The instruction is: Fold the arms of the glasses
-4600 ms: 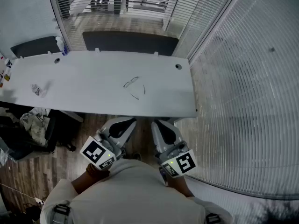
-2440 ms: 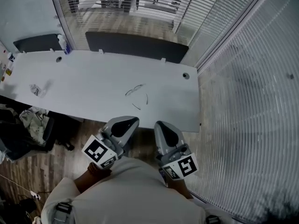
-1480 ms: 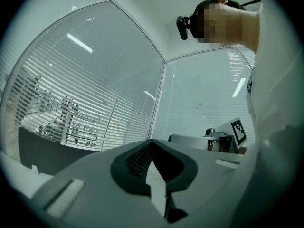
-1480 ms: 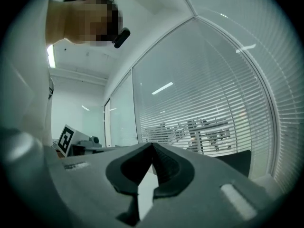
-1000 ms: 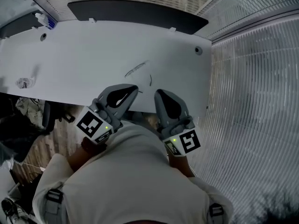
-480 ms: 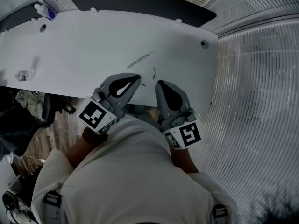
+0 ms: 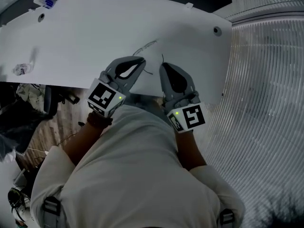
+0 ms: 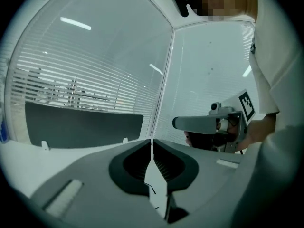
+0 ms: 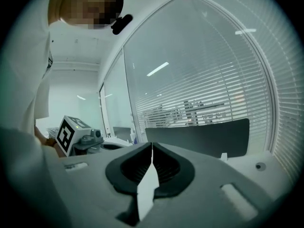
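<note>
— Both tools have dropped and pushed out past the near edge of the tabletop (image 7: 85,37) since the earlier frame. They were hanging short of it then, and now their tips sit just beside the glasses (image 7: 146,46).

— Where are the glasses lying?

— Flat on the tabletop, toward its right edge and somewhat closer to the near edge than the far one. From the head view I judge the arms are still spread: one thin arm trails toward the left tool (image 7: 141,60), the other curves out just ahead of the right tool (image 7: 163,66).

— Are you gripping anything?

— No. In the left gripper view, the left tool (image 8: 152,141) has its jaws just beginning to part. Only a sliver shows between them and nothing is in it. The right tool (image 9: 152,145) is clenched and empty.

— So which step is this?

— I'd call it the approach. Neither tool touches the frame, and no arm has been folded.

— What does the next move call for?

— I think the left tool must open further and settle low on the front of the frame or the nearer arm. The wire is thin and lies almost flush with the surface, so I have to come in nearly level. Then the clenched right tool can nudge its arm inward toward the lenses while the left steadies.
</note>
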`<state>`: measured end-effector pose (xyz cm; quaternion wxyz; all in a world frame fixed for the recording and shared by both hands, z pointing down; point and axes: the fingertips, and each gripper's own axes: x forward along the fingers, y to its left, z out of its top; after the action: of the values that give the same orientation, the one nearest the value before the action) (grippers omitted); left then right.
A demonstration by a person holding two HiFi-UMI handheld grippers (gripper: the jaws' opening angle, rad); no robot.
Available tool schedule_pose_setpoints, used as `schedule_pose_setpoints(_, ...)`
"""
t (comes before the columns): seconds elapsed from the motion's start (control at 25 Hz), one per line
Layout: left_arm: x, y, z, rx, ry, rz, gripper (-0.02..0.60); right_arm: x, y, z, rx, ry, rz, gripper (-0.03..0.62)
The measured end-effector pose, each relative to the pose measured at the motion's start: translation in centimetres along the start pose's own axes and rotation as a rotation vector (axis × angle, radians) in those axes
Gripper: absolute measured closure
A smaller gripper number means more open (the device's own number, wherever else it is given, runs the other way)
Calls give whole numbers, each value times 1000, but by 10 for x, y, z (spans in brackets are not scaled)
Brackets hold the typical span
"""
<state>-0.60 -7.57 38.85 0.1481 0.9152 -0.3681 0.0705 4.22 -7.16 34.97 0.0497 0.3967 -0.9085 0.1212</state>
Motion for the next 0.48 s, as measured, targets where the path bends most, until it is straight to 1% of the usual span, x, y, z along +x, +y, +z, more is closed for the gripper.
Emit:
schedule_pose_setpoints(0.2,15,18,-34,11,70,21,554,14,-15,-27,-11,44,-13,585)
schedule_pose_setpoints(0.32,21,33,-58,34,111,48,555,29,-25,-54,-1,80,-17,585)
schedule_pose_setpoints(0.48,32,49,-91,25,171,62,546,48,-42,-87,-7,137,-30,585)
